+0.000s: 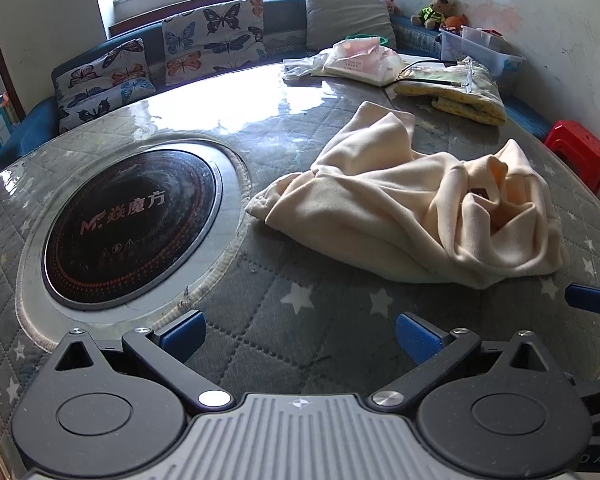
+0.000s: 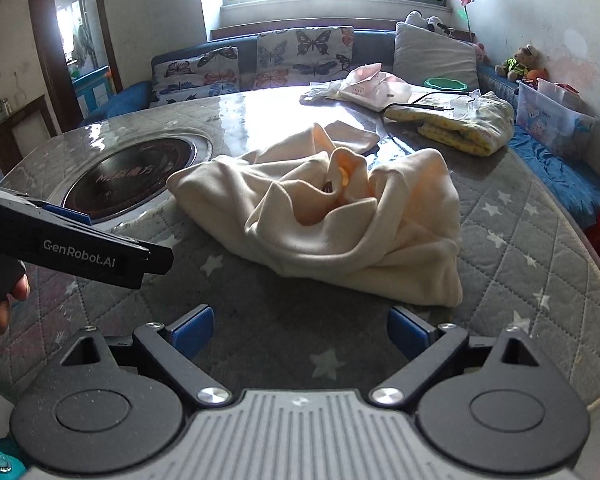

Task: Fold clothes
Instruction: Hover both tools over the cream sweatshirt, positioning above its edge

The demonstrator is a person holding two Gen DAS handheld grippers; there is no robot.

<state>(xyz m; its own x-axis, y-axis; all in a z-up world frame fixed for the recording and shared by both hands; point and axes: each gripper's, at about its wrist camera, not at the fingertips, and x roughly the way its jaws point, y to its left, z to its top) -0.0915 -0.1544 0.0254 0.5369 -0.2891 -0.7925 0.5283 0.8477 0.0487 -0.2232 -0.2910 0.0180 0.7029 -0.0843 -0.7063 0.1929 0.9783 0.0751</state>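
A cream garment (image 1: 412, 208) lies crumpled in a heap on the round quilted table (image 1: 276, 312), ahead and to the right of my left gripper (image 1: 300, 336). The left gripper is open, its blue pads wide apart over bare table, nothing between them. From the right wrist the same cream garment (image 2: 332, 216) sits straight ahead, just beyond my right gripper (image 2: 300, 332), which is also open and holds nothing. The left gripper's body (image 2: 72, 240) shows at the left of the right wrist view, with a hand behind it. One blue pad (image 1: 592, 300) of the right gripper pokes in at the far right.
A round black induction hob (image 1: 128, 224) is set into the table at left. A folded yellow cloth (image 1: 460, 88) and plastic-wrapped packages (image 1: 360, 60) lie at the table's far side. A bench with butterfly cushions (image 1: 212, 36) runs behind; a red stool (image 1: 580, 152) stands at right.
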